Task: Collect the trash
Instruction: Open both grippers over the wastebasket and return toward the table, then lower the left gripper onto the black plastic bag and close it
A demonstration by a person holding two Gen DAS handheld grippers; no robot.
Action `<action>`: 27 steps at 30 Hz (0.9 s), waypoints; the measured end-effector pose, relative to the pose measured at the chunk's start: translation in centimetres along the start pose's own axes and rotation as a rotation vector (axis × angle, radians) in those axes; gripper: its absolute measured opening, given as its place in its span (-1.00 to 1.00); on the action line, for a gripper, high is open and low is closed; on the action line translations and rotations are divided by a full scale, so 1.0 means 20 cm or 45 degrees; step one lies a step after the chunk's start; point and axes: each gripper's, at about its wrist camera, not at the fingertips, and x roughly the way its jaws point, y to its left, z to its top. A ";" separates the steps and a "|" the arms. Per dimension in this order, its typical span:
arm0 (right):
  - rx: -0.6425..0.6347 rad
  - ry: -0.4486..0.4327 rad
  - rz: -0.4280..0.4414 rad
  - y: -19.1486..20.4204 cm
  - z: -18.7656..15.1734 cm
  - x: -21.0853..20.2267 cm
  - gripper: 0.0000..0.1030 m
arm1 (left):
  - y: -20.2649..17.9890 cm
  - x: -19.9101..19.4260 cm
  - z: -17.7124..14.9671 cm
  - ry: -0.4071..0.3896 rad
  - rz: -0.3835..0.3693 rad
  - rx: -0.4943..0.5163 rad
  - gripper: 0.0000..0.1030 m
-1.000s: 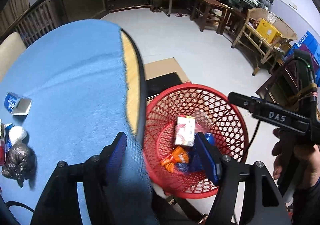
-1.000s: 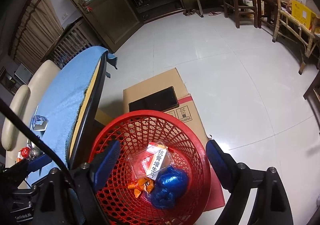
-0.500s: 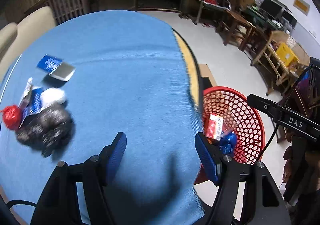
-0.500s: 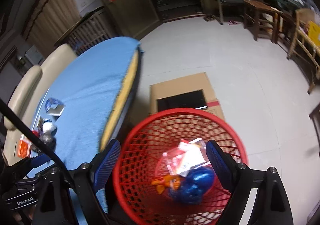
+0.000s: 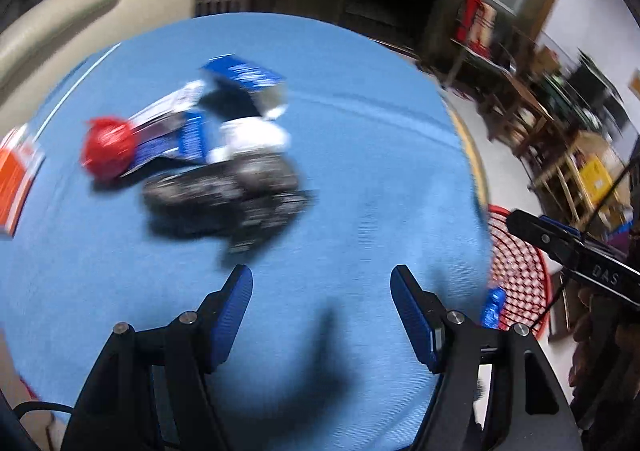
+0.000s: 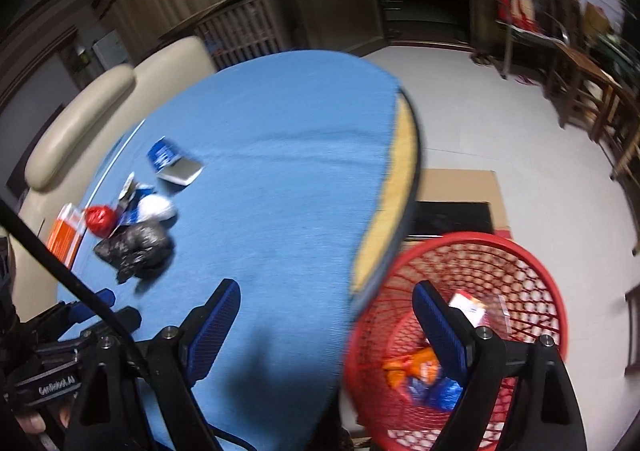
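A pile of trash lies on the blue tablecloth (image 5: 360, 155): a crumpled black bag (image 5: 228, 195), a white wad (image 5: 252, 135), a red ball (image 5: 106, 149), a blue-and-white wrapper (image 5: 172, 131) and a small blue box (image 5: 248, 79). My left gripper (image 5: 322, 283) hovers open and empty just short of the black bag. My right gripper (image 6: 326, 291) is open and empty over the table's edge, with the black bag (image 6: 136, 247) further left. The red mesh basket (image 6: 520, 251) stands on the floor beside the table and holds an orange wrapper (image 6: 412, 367), a blue one (image 6: 444, 391) and a packet (image 6: 468, 303).
An orange box (image 6: 64, 235) lies at the table's far left. A flat cardboard box (image 6: 456, 187) rests on the floor behind the basket. A beige sofa (image 6: 100, 99) backs the table. Wooden chairs and tables (image 6: 592, 91) line the right side of the room.
Both grippers swung left, away from over the basket and onto the table. The trash pile has come from the left edge toward the middle of the left wrist view. Both stay open.
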 end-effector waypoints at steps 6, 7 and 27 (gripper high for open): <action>-0.125 0.060 0.085 0.27 0.02 0.13 0.74 | 0.30 -0.02 -0.04 -0.012 0.068 -0.170 0.42; -0.136 0.068 0.103 0.31 0.03 0.14 0.74 | 0.34 -0.02 -0.04 -0.012 0.080 -0.200 0.42; -0.073 0.090 0.157 0.31 0.04 0.24 0.74 | 0.18 0.31 0.28 0.127 0.102 0.494 0.63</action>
